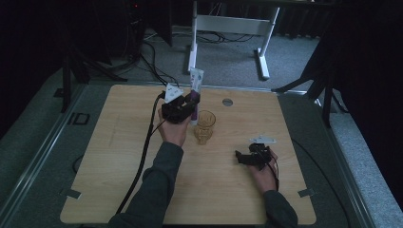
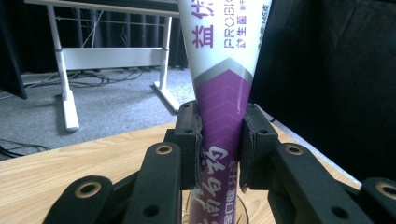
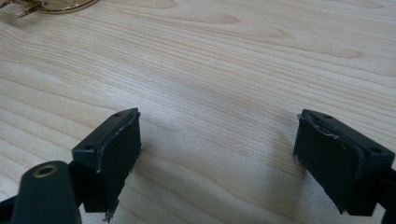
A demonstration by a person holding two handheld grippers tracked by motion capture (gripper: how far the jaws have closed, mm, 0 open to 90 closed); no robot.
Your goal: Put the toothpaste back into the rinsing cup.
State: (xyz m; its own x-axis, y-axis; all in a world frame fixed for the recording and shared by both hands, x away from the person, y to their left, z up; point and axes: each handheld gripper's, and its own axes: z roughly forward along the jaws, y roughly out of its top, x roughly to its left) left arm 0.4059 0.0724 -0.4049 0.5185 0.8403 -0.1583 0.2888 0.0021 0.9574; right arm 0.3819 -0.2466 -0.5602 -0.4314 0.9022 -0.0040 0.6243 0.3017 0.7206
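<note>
Right gripper (image 1: 243, 158) — rested low on the near right part of the table (image 1: 119, 156), jaws spread wide with bare wood between them; nothing is held. Its jaws are pointed left, toward the middle of the table.

Glass cup (image 1: 206, 119) — amber, stood upright near the table's centre, its shadow or reflection cast toward the near edge. It is placed between the two grippers, closer to the left one.

Left gripper (image 1: 191, 100) — jaws closed on the toothpaste tube (image 2: 223, 107), gripped across its purple lower section. The tube's long axis is held nearly vertical, white crimped end up, cap end down, just left of the cup's rim. A short sideways shift over the cup's mouth is judged necessary before lowering.
</note>
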